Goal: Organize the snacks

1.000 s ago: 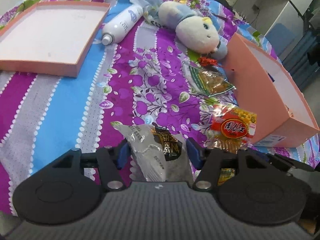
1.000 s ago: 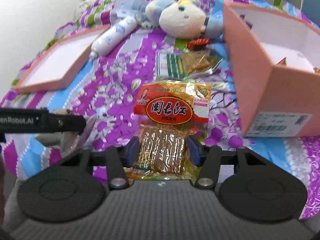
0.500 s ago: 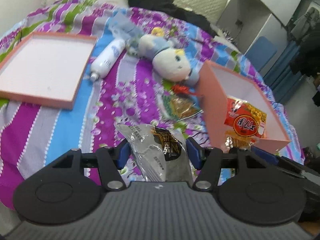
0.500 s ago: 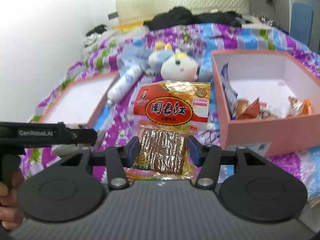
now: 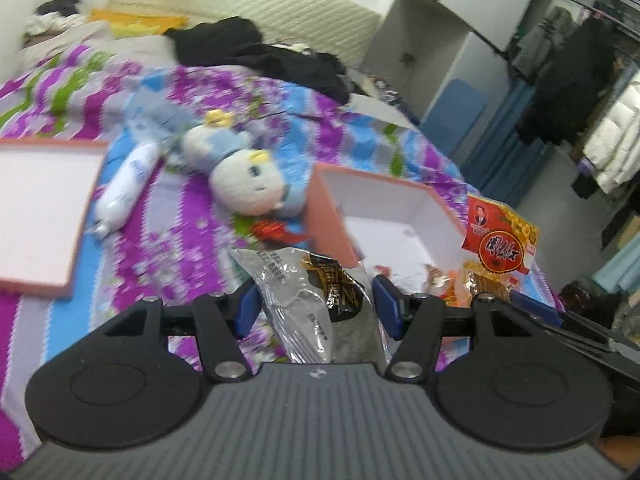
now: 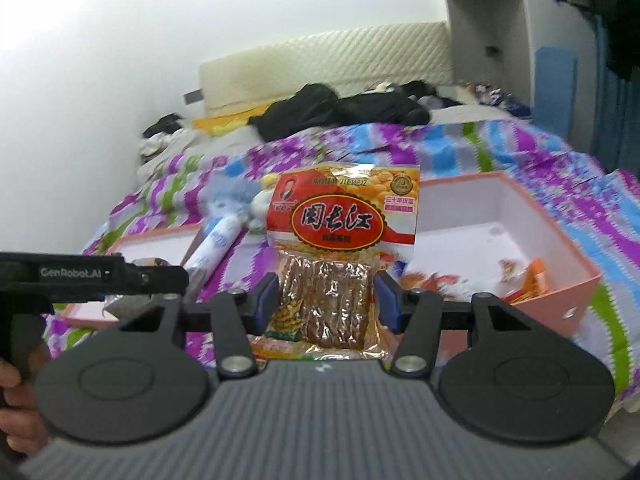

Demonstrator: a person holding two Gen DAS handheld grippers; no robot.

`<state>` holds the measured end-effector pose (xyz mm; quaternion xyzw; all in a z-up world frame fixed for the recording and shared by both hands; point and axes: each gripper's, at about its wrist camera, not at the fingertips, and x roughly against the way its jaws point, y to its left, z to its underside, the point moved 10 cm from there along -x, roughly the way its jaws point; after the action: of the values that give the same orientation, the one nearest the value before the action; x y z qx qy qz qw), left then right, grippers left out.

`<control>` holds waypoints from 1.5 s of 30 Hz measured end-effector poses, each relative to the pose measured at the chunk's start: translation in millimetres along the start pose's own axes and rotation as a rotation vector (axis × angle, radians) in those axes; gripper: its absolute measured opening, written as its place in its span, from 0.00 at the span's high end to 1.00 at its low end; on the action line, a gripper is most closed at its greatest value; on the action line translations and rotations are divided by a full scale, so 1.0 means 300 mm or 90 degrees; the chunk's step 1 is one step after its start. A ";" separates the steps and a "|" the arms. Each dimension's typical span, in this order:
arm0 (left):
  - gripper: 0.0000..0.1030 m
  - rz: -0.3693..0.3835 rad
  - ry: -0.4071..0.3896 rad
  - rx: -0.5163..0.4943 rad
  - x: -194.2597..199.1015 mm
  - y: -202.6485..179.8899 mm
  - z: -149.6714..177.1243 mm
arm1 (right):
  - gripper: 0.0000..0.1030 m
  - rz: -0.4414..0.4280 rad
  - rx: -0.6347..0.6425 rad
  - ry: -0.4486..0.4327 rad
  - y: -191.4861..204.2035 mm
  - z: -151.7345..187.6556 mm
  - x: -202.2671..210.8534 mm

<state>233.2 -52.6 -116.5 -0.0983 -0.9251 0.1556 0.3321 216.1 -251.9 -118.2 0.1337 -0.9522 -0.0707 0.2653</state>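
Observation:
My left gripper (image 5: 314, 306) is shut on a silver and black snack bag (image 5: 312, 300), held in the air near the left wall of the pink box (image 5: 326, 208). My right gripper (image 6: 326, 306) is shut on a red and yellow snack packet (image 6: 340, 240), held above the bed just left of the pink box (image 6: 576, 280); the packet also shows in the left wrist view (image 5: 498, 240) at the box's right side. Several small snacks (image 6: 524, 276) lie inside the box. A small red snack (image 5: 272, 230) lies on the bedspread beside the box.
A plush doll (image 5: 244, 176) and a white bottle (image 5: 124, 188) lie on the purple bedspread. The shallow pink lid (image 5: 40, 200) lies at the left. Black clothes (image 5: 260, 52) are piled by the headboard. My left gripper's body (image 6: 92, 276) shows in the right wrist view.
Both grippers have risen off the bed with their snacks and moved toward the pink box. The box's inside has come into view.

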 end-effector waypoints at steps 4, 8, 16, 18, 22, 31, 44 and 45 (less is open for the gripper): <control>0.37 0.031 0.010 -0.023 -0.082 -0.100 -0.036 | 0.47 0.034 -0.016 -0.009 -0.105 -0.027 -0.004; 0.37 0.048 0.031 -0.044 -0.201 -0.186 -0.054 | 0.47 0.061 -0.034 -0.004 -0.208 -0.034 -0.034; 0.37 0.064 0.084 -0.067 -0.456 -0.316 -0.058 | 0.47 0.102 -0.072 0.027 -0.426 -0.006 -0.146; 0.37 0.068 0.097 -0.065 -0.518 -0.338 -0.057 | 0.47 0.101 -0.077 0.039 -0.464 0.002 -0.186; 0.37 0.066 0.124 -0.073 -0.642 -0.371 -0.056 | 0.47 0.106 -0.082 0.066 -0.532 0.027 -0.275; 0.37 0.069 0.171 -0.089 -0.818 -0.406 -0.042 | 0.46 0.116 -0.095 0.114 -0.619 0.075 -0.425; 0.25 0.070 0.132 -0.126 -0.727 -0.435 -0.113 | 0.28 0.095 -0.142 0.093 -0.595 0.062 -0.361; 0.24 0.070 0.126 -0.125 -0.702 -0.437 -0.118 | 0.28 0.094 -0.140 0.087 -0.587 0.054 -0.348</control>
<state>405.7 -227.0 -167.3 -0.1957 -0.8919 0.0721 0.4012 331.9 -388.4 -218.9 0.0380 -0.9256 -0.1459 0.3472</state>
